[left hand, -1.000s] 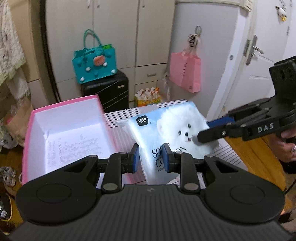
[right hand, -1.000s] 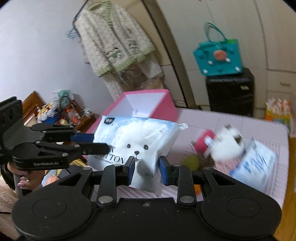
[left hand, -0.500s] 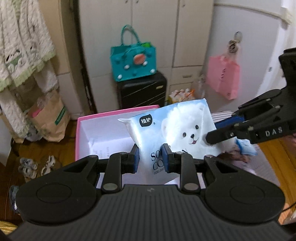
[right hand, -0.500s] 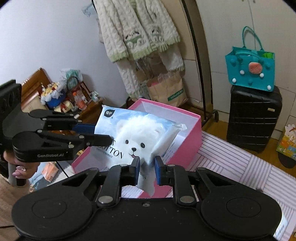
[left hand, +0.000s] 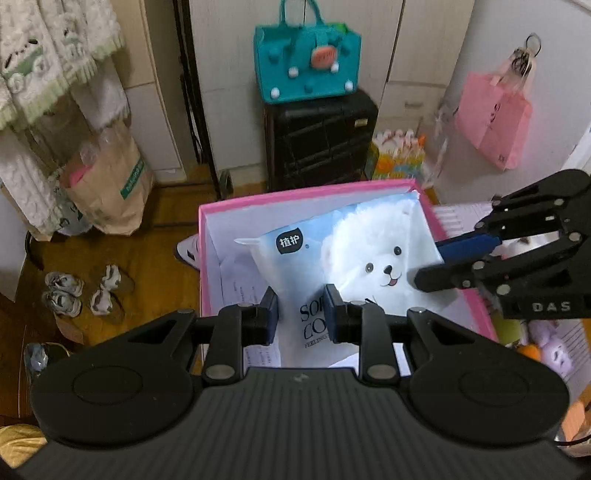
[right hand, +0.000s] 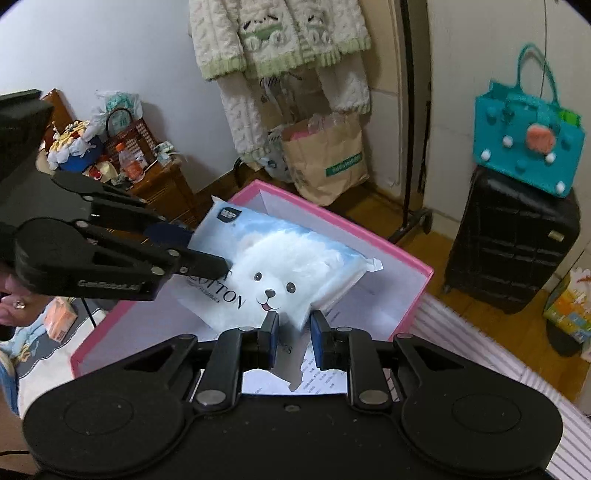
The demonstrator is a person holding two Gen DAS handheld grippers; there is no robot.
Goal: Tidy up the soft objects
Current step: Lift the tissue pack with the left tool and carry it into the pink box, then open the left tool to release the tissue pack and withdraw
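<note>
**Two grippers hold a tissue pack over a pink box**

The left gripper (left hand: 301, 314) is clamped on the near edge of a soft pack (left hand: 354, 266) printed with a white bear. The right gripper (right hand: 293, 328), its jaws opening slightly, pinches the pack's opposite end. The pack hangs tilted above the open pink box (left hand: 295, 197). Beyond stand a black suitcase (left hand: 321, 140) topped by a teal bag (left hand: 306, 62).

- Tissue pack (left hand: 354, 266): glossy, smooth plastic film.
- Pink box (right hand: 402, 258): matt cardboard, white paper lining.
- Suitcase (left hand: 321, 140): ribbed hard black plastic.
- Floor (left hand: 147, 266): polished wood.
- Cardigan (right hand: 280, 33): rough knitted cloth.
</note>
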